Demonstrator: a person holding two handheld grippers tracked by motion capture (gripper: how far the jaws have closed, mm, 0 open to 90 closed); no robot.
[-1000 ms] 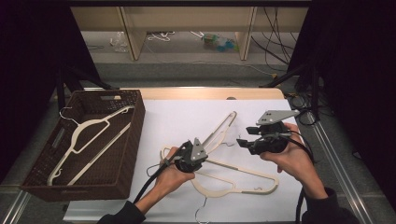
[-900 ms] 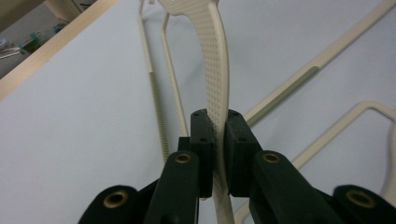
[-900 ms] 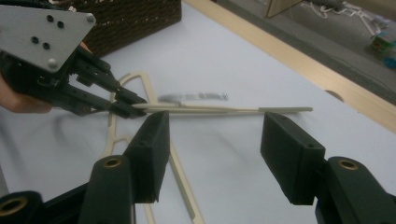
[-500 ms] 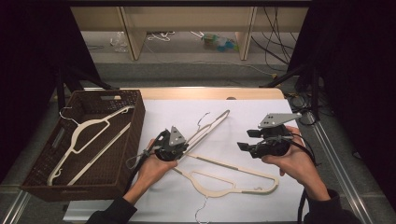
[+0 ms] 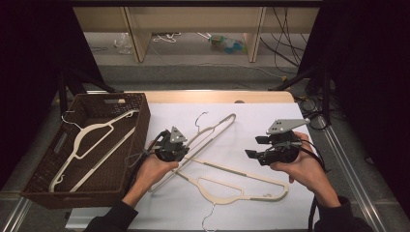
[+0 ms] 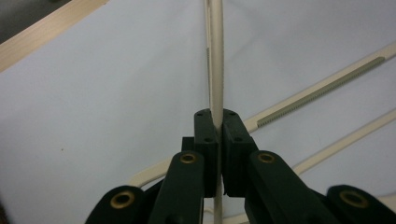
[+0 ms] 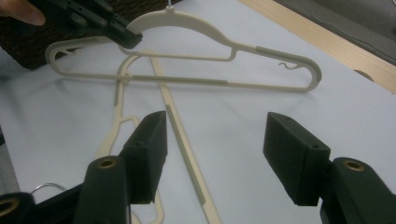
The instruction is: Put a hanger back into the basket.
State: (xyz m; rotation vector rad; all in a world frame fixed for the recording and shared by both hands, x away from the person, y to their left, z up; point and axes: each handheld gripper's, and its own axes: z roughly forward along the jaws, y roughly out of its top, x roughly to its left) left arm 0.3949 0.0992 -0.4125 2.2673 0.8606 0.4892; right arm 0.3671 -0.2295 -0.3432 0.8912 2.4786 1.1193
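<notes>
A cream plastic hanger [image 5: 212, 130] is raised at a slant over the white table cover, and my left gripper [image 5: 170, 145] is shut on one of its arms. Up close, the jaws of the left gripper [image 6: 217, 122] clamp the thin hanger arm [image 6: 215, 56]. A second cream hanger [image 5: 232, 169] lies flat on the cover beneath, partly crossed by the held one. My right gripper [image 5: 254, 147] hovers open over the right side of the cover, holding nothing. The right gripper [image 7: 215, 140] faces the held hanger [image 7: 210, 51] and the lying hanger [image 7: 182, 144].
A brown wicker basket [image 5: 140, 123] stands at the left edge of the cover with a third cream hanger [image 5: 92, 137] inside. The white cover [image 5: 251, 121] ends at a wooden table edge [image 5: 217, 96] at the back. Shelving and cables lie beyond.
My left gripper has moved left and back toward the basket, carrying the hanger with it. The right gripper has barely shifted.
</notes>
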